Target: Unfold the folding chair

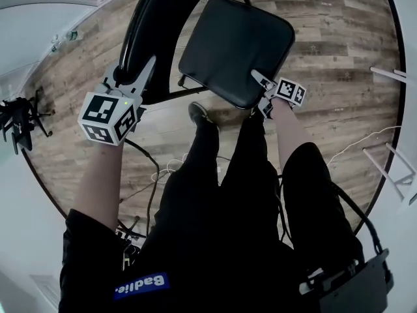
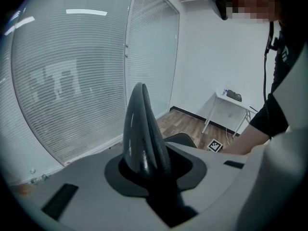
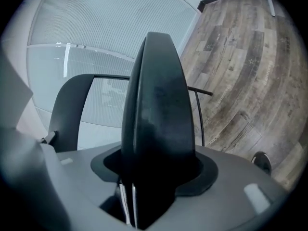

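Observation:
The folding chair stands on the wood floor in front of me in the head view, its black padded seat (image 1: 234,47) tilted and its curved black backrest (image 1: 156,25) to the left. My left gripper (image 1: 140,77) is shut on the backrest's edge; that edge (image 2: 142,134) rises between the jaws in the left gripper view. My right gripper (image 1: 260,83) is at the seat's near corner, one finger on top of it. In the right gripper view the seat (image 3: 156,109) stands edge-on and fills the gap between the jaws, with the backrest (image 3: 67,109) behind on the left.
My legs and a shoe (image 1: 197,113) are just below the chair, with cables (image 1: 163,171) on the floor. White table legs (image 1: 391,155) stand at the right and a black stand (image 1: 19,119) at the left. A glass wall with blinds (image 2: 72,71) is beyond the chair.

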A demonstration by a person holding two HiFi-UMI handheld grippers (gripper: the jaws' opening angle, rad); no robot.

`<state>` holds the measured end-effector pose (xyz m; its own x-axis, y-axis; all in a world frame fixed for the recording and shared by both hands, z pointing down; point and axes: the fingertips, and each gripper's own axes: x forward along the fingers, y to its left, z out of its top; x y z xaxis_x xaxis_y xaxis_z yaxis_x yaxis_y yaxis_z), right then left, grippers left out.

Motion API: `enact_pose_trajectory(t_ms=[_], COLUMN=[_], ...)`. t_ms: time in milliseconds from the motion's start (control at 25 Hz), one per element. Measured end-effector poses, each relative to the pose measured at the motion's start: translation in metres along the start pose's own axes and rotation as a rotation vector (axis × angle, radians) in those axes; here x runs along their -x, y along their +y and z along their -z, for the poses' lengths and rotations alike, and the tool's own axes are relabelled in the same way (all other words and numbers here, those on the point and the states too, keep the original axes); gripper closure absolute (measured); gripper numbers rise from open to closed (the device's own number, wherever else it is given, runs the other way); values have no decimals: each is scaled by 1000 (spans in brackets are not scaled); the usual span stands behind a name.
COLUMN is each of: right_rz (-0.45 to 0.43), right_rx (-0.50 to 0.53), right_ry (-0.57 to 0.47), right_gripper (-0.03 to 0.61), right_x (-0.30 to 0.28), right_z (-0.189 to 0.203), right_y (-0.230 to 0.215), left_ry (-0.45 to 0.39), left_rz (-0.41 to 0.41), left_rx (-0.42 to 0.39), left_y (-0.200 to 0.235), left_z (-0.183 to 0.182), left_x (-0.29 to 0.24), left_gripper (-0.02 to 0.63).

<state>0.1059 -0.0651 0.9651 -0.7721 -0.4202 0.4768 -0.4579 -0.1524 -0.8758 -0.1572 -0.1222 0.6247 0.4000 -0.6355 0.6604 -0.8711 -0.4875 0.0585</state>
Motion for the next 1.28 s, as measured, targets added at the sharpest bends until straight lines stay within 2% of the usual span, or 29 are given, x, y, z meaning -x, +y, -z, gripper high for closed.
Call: enact_pose_trajectory(t_ms=[160, 440, 800, 1000, 1160, 1280], right_rz=[-43, -74, -46, -53, -70, -46], right_rx=[-7, -12, -3, -31, -13, -38], right_ry=[-5, -20, -48, -59, -66, -71], right_gripper=[321, 313, 247, 233, 221, 220], right_x=[-4, -13, -23, -28, -30, -29], right_z=[0, 3, 7, 6, 6, 9], right_y=[-15, -47, -96, -123, -133, -136], left_ry=[-10, -35, -48, -59, -49, -71], left_rz=[-18, 9, 43, 48, 37, 31], left_rx=[7, 44, 108, 137, 143, 138], left_y=[17, 45, 72, 84, 85, 89], left_z=[7, 26, 58, 71, 77, 79], left_x=[-7, -19, -35, -54, -56, -57], left_gripper=[520, 520, 514, 506, 502, 499])
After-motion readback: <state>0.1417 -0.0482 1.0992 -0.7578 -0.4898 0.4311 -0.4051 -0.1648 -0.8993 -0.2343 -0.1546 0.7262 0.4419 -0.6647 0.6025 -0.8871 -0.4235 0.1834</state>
